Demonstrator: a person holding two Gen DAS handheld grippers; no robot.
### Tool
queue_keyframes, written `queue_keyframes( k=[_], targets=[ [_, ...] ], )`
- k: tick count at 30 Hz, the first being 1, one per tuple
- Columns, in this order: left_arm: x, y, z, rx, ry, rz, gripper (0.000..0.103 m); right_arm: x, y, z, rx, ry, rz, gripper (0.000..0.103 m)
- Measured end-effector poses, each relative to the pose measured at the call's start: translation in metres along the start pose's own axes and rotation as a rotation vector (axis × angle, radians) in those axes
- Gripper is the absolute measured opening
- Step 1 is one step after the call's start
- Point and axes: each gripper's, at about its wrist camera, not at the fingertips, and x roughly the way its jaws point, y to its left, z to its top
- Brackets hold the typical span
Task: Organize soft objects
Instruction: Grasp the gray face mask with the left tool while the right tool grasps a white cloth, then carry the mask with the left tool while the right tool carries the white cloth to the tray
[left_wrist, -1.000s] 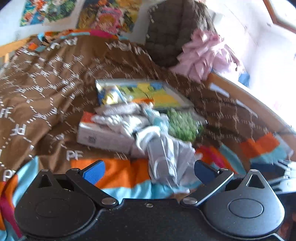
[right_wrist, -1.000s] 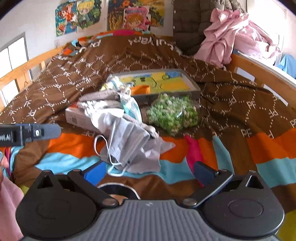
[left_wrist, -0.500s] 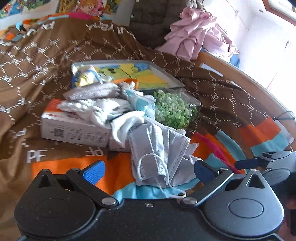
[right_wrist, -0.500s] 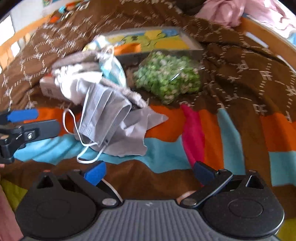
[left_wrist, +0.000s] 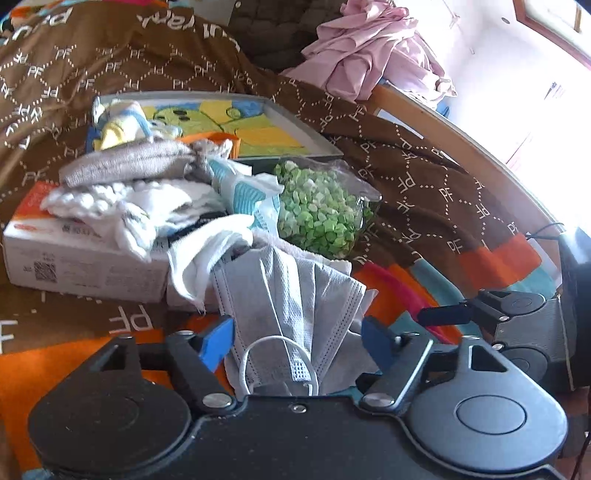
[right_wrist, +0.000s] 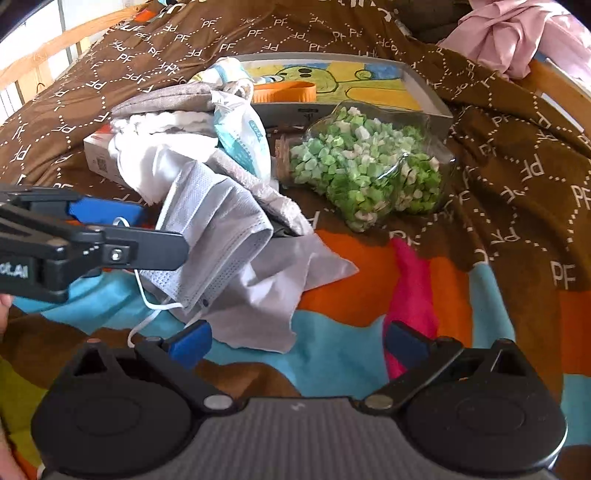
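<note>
Left claw (left_wrist: 297, 338) spreading apart around grey face mask (left_wrist: 284, 295), lying lower centre of frame on bed (left_wrist: 424, 192); right claw (right_wrist: 297, 341) gaping apart, gripping nothing, just beside mask.

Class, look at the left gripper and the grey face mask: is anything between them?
Nothing visible. The left gripper is open, and the mask already lies between its fingers, with its white ear loop nearest the camera.

A bed under a brown quilt (right_wrist: 517, 155) with orange, pink and blue patches carries a white cardboard box (left_wrist: 85, 258); right of it lie a clear bag of green bits (right_wrist: 369, 170), a grey pleated face mask (right_wrist: 221, 236) and, behind, a shallow grey picture tray (right_wrist: 424, 96).
</note>
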Motion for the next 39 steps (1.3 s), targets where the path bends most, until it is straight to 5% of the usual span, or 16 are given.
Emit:
queue_keyframes(
  k=[5,12,15,22,26,29,33,39],
  targets=[
    [0.008,0.003,0.001,-0.031,0.013,-0.02,0.064,0.002,0.004,0.002,-0.01,-0.021,0.011,0.102],
    [0.019,0.007,-0.001,-0.032,0.077,0.017,0.017,0.009,0.011,0.002,-0.04,-0.028,-0.008,0.092],
    [0.02,0.009,-0.003,-0.045,0.081,0.021,0.011,0.011,0.012,0.002,-0.045,-0.02,0.002,0.08],
    [0.017,0.006,-0.005,-0.026,0.076,0.048,0.006,0.013,0.011,0.001,-0.035,-0.022,-0.005,0.054],
    [0.016,0.003,-0.007,-0.024,0.096,0.048,0.005,0.013,0.01,0.001,-0.027,-0.021,-0.019,0.021],
    [0.013,-0.001,-0.009,-0.002,0.085,0.065,0.004,0.005,0.008,0.002,-0.012,-0.054,-0.044,0.007],
    [0.005,-0.005,-0.01,0.001,0.057,0.078,0.004,-0.01,0.002,0.004,0.027,-0.129,-0.046,0.001],
    [-0.004,-0.008,-0.016,0.009,0.044,0.133,0.004,-0.017,0.0,0.003,0.029,-0.153,-0.009,0.006]
  ],
)
